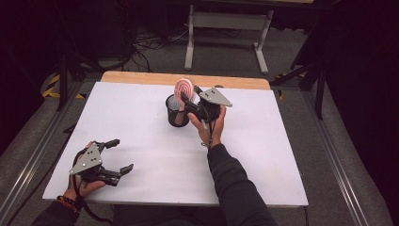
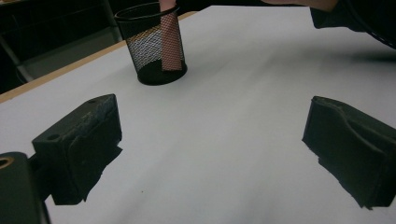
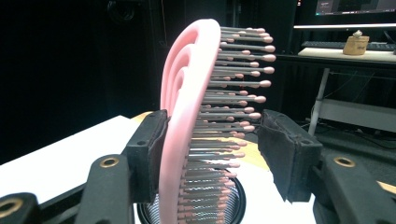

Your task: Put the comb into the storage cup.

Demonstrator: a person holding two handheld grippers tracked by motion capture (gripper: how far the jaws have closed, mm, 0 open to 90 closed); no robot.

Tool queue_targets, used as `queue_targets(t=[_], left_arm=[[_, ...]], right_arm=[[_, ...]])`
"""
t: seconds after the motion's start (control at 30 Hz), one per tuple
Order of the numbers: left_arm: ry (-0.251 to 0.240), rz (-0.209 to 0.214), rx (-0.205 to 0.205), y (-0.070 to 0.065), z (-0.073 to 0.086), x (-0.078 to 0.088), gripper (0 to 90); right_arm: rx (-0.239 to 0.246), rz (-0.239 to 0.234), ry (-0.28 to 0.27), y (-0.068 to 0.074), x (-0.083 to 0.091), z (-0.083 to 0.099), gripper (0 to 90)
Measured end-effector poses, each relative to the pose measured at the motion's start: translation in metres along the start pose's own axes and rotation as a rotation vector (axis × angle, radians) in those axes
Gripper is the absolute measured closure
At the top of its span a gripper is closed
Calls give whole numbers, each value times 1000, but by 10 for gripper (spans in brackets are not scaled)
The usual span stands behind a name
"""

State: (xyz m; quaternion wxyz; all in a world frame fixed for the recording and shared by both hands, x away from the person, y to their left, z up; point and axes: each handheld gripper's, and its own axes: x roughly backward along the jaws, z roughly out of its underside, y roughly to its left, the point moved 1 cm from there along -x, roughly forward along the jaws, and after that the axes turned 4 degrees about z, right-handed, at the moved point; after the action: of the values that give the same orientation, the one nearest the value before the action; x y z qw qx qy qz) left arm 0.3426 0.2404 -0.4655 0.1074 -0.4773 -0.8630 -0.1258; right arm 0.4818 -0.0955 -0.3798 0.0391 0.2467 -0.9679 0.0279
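Observation:
A pink hairbrush [image 1: 184,87] stands upright with its handle down inside a black mesh cup [image 1: 176,113] near the table's far middle. My right gripper [image 1: 187,101] is shut on the brush head. In the right gripper view one pad presses the brush [image 3: 187,102] on its pink back and the other meets the bristle tips, with the cup's rim [image 3: 238,196] just below. My left gripper [image 1: 123,154] rests open low over the table's near left, nothing between its jaws. The left gripper view shows the cup [image 2: 152,46] far ahead with the pink handle [image 2: 169,42] inside.
The white table top [image 1: 141,132] has a wooden strip [image 1: 141,77] along its far edge. Beyond it on the floor stand a grey frame [image 1: 226,33] and cables. Metal rails run along both sides of the table.

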Motion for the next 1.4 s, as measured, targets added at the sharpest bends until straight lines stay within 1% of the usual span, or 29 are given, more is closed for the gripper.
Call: queue_targets(t=[0.13,0.23,0.27,0.53,0.63,0.7,0.73,0.8,0.9,0.97,1.1,1.23,1.4], left_arm=[[0,-1,0,0,0,0,52],[1,-1,0,0,0,0,51],[1,-1,-2,0,0,0,51],[0,-1,1,0,0,0,51],[0,0,-1,0,0,0,51],[0,0,0,0,0,0,51],[1,-1,-1,0,0,0,51],[1,0,-1,0,0,0,51],[1,0,2,0,0,0,51],[2,0,-2,0,0,0,51],[2,-1,-1,0,0,1,51],[-3,-5,0,0,0,1,53],[-4,-7,-2,-1,-1,1,53]], right_arm=[[1,3,-5,-1,2,-1,430],[0,-3,-5,-1,2,-1,431],[13,0,-3,-1,2,-2,430],[14,-4,-4,-1,4,-3,411],[34,1,-5,-1,5,-5,396],[33,1,-2,0,6,-5,389],[51,2,1,1,6,-6,386],[51,1,4,1,6,-6,382],[61,-11,3,1,6,-8,341],[55,-29,2,0,6,-8,315],[66,-30,5,0,6,-10,287],[102,-27,8,2,7,-13,259],[113,-26,4,1,9,-17,232]])
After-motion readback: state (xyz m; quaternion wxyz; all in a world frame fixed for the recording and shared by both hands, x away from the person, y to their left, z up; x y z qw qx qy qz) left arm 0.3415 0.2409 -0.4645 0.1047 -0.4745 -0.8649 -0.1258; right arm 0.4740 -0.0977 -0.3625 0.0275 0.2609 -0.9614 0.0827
